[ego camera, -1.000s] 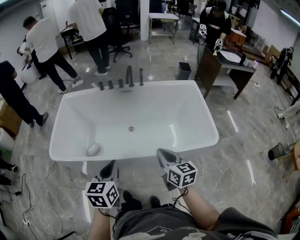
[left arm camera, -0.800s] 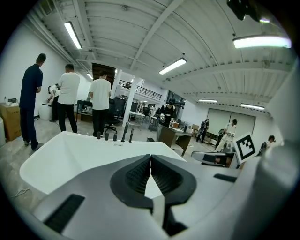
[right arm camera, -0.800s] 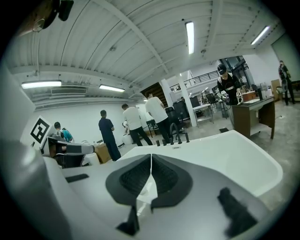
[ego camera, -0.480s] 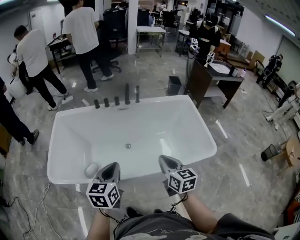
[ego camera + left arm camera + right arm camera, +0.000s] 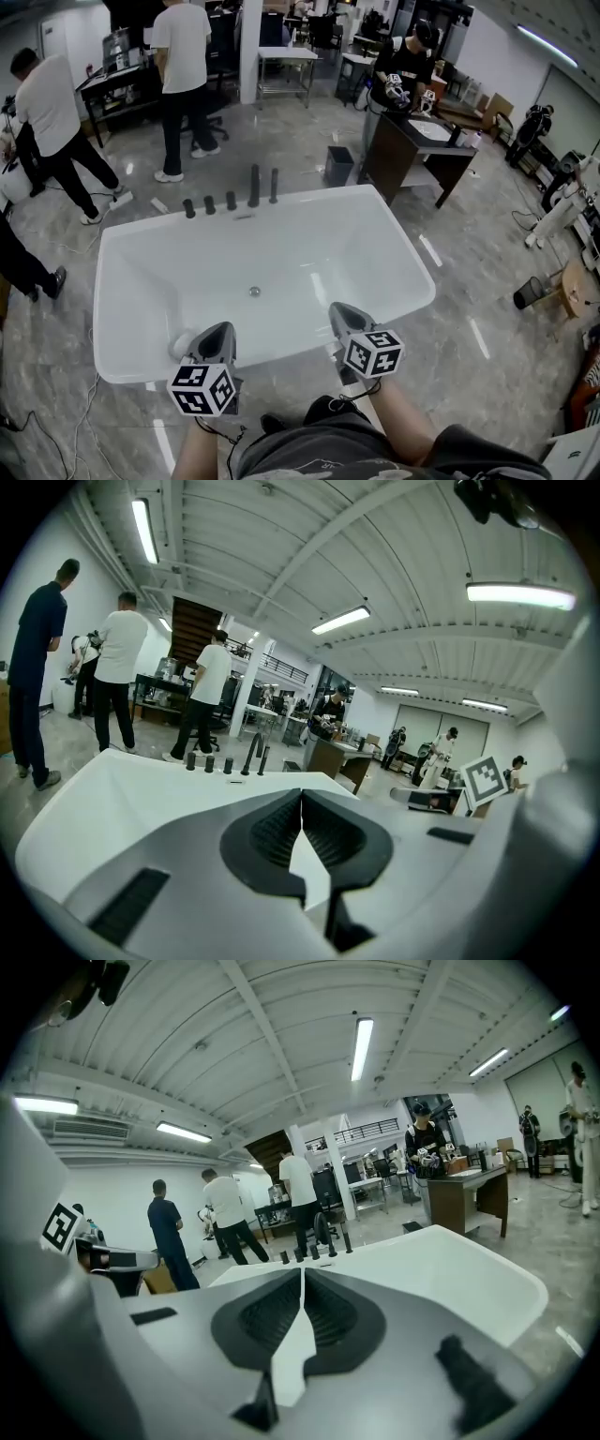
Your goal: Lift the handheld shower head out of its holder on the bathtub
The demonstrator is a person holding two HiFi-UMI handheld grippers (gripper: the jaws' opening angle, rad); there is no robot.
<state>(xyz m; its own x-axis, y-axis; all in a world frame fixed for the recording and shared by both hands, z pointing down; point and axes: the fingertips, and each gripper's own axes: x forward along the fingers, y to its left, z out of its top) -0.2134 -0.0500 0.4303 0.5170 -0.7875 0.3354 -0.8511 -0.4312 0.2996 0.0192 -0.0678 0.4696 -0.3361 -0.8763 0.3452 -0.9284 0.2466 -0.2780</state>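
A white tub (image 5: 403,246) stands in the middle of a grey marble floor (image 5: 487,347), long side toward the person with the grippers. Along its far rim, at 12 o'clock, is a row of dark fittings: three short knobs (image 5: 209,203), a taller spout (image 5: 254,186), and just to the right of that the shower head (image 5: 274,185). It is a slim rod standing upright on the rim, and its holder is too small to make out.

Both grippers hang over the near rim at 6 o'clock, well apart from the shower head. The left gripper (image 5: 217,330) sits toward 7 o'clock and the right gripper (image 5: 342,311) toward 5 o'clock, both pointing across the tub at the fittings. In each gripper view the ribbed fingers (image 5: 272,829) are pressed together at the tips with nothing between them. The right gripper's fingers (image 5: 330,1314) are closed the same way.

Inside the tub a drain (image 5: 254,292) shows near the centre, and a pale rounded lump (image 5: 183,343) lies at the bottom by the left gripper.

Beyond the tub, a small dark bin (image 5: 338,165) stands at 1 o'clock beside a dark desk (image 5: 412,150) where someone works. More people (image 5: 183,56) stand at 10 and 11 o'clock.
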